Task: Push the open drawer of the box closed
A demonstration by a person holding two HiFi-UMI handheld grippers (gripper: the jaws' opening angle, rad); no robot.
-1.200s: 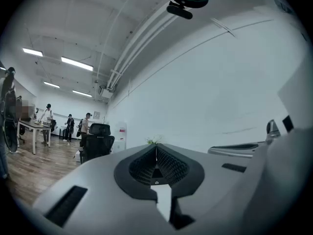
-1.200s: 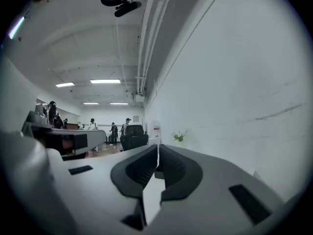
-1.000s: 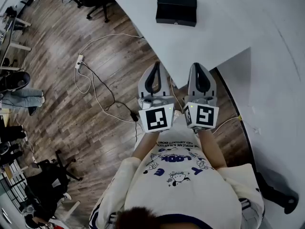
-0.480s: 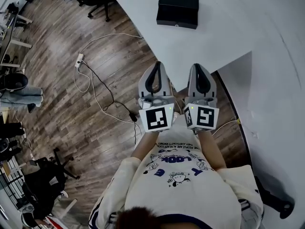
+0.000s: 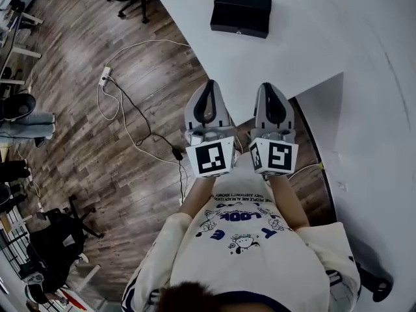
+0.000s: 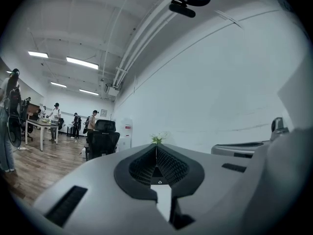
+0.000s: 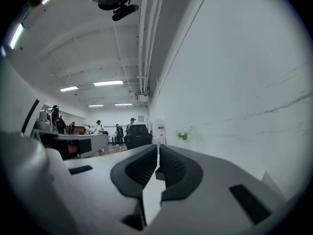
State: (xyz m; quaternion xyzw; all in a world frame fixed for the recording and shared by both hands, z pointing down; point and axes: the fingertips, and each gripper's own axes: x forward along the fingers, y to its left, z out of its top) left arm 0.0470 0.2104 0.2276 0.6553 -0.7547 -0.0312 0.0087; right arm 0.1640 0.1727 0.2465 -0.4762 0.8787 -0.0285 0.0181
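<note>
A black box [image 5: 240, 10] sits on the white table [image 5: 312, 44] at the far end of the head view, with a small knob [image 5: 238, 32] on its front face. I cannot tell from here how far its drawer stands out. Both grippers are held side by side in front of the person's chest, well short of the box. My left gripper [image 5: 209, 85] hangs over the floor by the table's corner, with its jaws together and nothing between them [image 6: 156, 145]. My right gripper [image 5: 271, 86] points over the table's near edge, also shut and empty [image 7: 158, 147].
White cables [image 5: 130, 109] and a power strip [image 5: 104, 78] lie on the wooden floor to the left. Office chairs [image 5: 62, 239] stand at the lower left and near the table's far corner. Several people stand far off in the room [image 6: 54, 114].
Both grippers stay shut in front of the chest. The view has drifted slightly, so the box sits a little higher and further left.
</note>
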